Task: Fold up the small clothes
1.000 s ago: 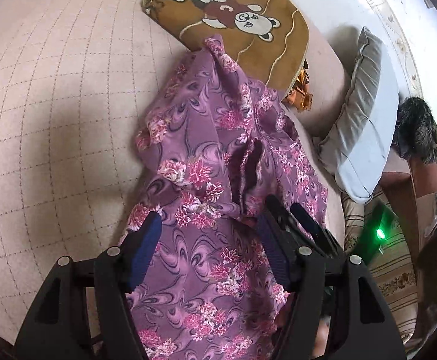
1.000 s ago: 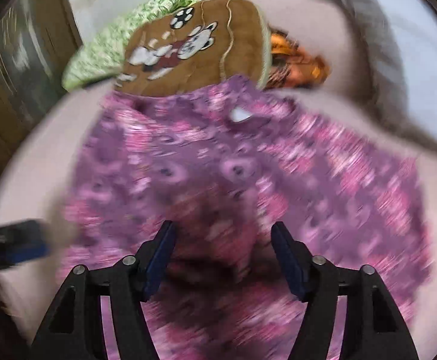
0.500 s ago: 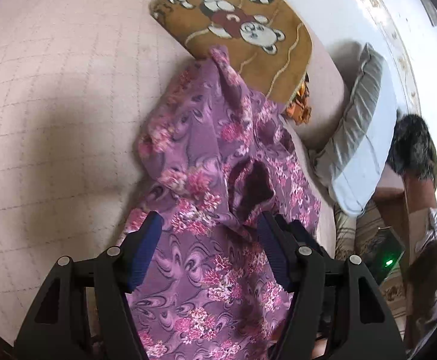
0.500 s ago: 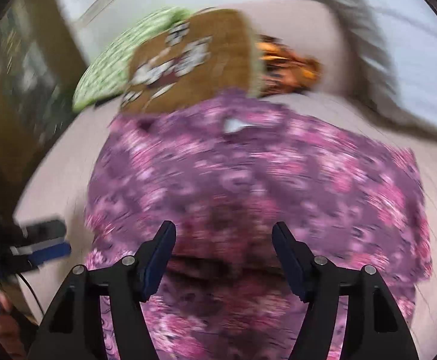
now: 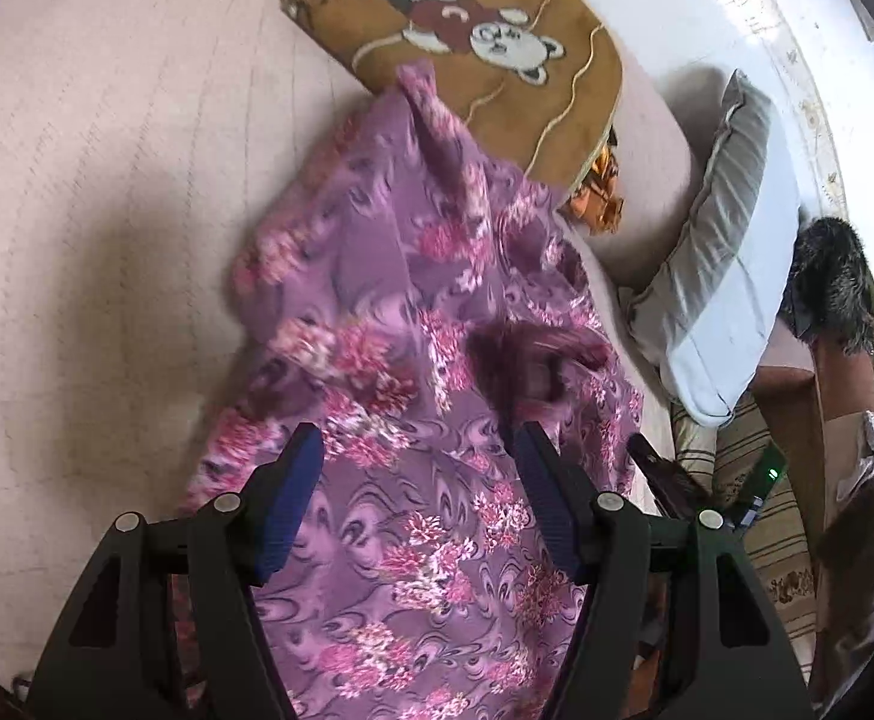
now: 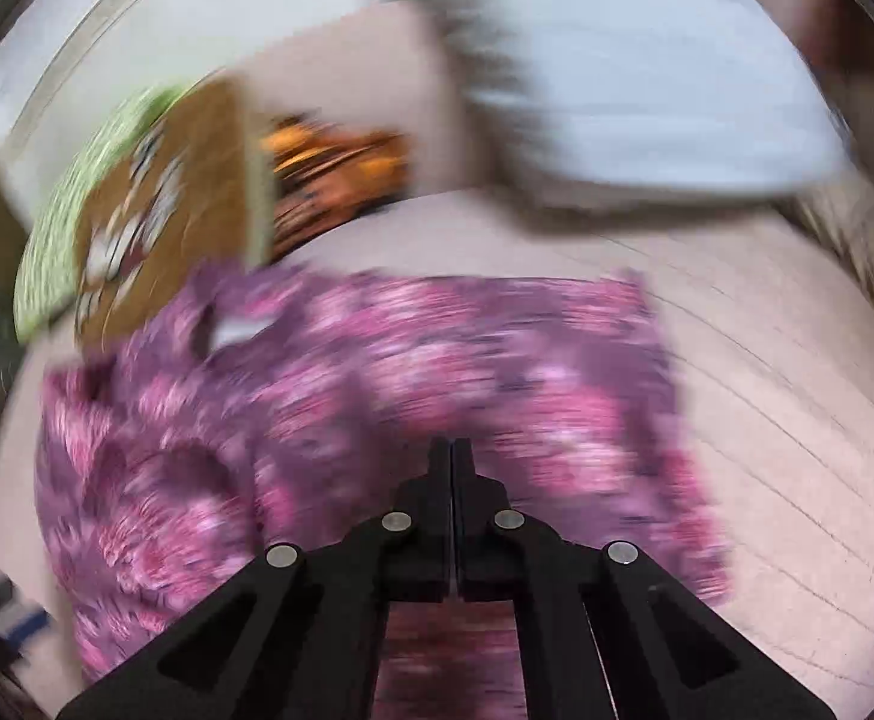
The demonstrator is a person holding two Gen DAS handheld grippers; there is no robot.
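A purple garment with pink flowers (image 5: 413, 312) lies spread on the pink bed cover (image 5: 107, 180); in the right wrist view the garment (image 6: 347, 396) is blurred by motion. My left gripper (image 5: 419, 480) is open and hovers just above the garment's near part. My right gripper (image 6: 452, 450) is shut, its fingertips (image 6: 437, 468) pressed together at the garment's near edge; whether cloth is pinched between them is hidden by blur.
A brown cushion with a bear picture (image 5: 467, 54) lies at the far edge, touching the garment's far tip. An orange cloth (image 5: 599, 198) sits beside it. A grey-white pillow (image 5: 725, 264) and a dark furry thing (image 5: 827, 282) lie to the right.
My right gripper has gone from open to shut and swung right over the garment. The left gripper has stayed open and moved slightly. A fold of the garment has shifted.
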